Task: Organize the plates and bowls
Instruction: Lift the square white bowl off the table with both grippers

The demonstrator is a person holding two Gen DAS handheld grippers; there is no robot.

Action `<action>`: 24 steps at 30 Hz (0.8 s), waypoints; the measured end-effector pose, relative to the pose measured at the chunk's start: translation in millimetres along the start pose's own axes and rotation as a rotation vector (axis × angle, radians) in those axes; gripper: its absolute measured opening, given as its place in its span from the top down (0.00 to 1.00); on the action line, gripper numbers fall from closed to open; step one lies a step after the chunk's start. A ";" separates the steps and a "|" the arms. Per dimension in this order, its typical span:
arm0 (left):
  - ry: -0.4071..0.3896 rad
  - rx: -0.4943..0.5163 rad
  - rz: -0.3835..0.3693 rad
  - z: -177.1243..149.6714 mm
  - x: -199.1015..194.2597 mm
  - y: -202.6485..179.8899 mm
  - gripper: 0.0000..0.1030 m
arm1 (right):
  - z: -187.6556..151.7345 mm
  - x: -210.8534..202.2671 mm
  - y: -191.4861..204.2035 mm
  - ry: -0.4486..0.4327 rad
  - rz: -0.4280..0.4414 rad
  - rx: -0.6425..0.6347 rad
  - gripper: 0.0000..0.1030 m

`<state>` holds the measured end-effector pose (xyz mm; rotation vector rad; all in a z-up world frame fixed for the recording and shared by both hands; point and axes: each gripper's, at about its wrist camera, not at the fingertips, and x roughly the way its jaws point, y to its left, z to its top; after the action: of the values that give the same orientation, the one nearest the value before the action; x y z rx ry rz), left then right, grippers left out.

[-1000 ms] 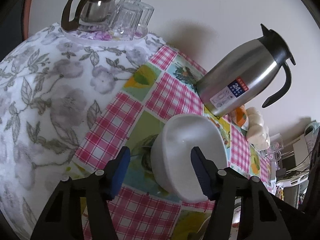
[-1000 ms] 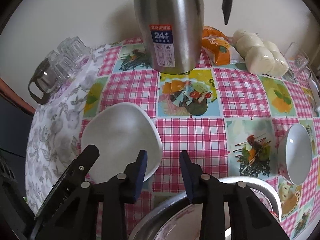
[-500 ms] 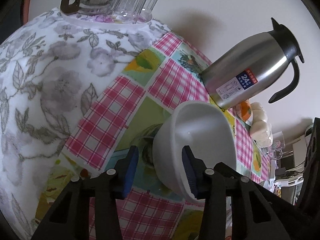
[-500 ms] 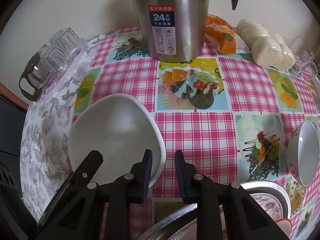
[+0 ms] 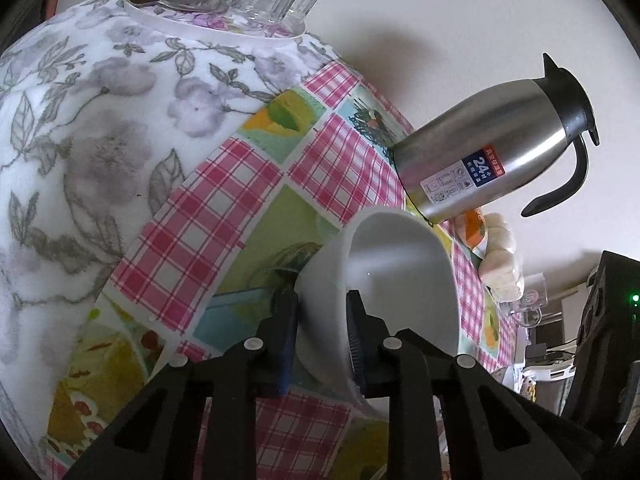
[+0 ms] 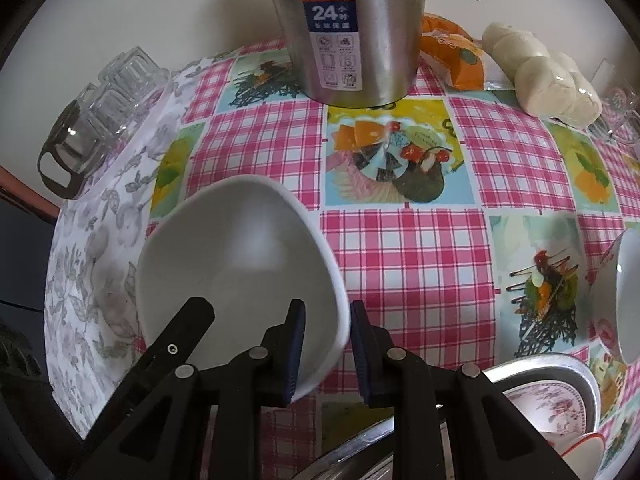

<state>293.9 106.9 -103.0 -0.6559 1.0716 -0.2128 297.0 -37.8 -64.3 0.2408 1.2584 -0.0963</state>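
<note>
Left wrist view: the white bowl [image 5: 396,280], tilted above the checked tablecloth [image 5: 224,216] near the steel thermos [image 5: 480,156], is clamped at its wall as the left gripper [image 5: 322,340] closes. In the right wrist view, its rim is straddled by the right gripper [image 6: 326,348]; whether those pads press cannot be told.

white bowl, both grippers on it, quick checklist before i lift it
1. Left gripper on white bowl: ok, jaws closing with the bowl wall between the pads.
2. Right gripper on the opposite rim: ok, appears clamped.
3. Bowl empty: ok.
4. Bowl clear of thermos: ok, apart.
5. Room in metal basin: cannot tell, a patterned plate lies inside and the rest is hidden.
</note>
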 end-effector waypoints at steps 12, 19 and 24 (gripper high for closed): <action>0.018 -0.018 -0.020 -0.3 -8.2 5.5 0.79 | -5.2 -6.8 3.3 0.000 0.017 -0.011 0.80; -0.027 0.031 -0.008 1.5 -33.1 -11.2 0.79 | -9.2 -28.2 2.6 -0.029 0.050 -0.002 0.80; -0.072 0.074 -0.011 0.7 -58.7 -28.7 0.79 | -11.5 -55.7 0.0 -0.066 0.095 0.003 0.80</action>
<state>270.5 111.8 -42.1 -0.5985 0.9864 -0.2351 269.2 -38.5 -14.7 0.2976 1.1795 -0.0248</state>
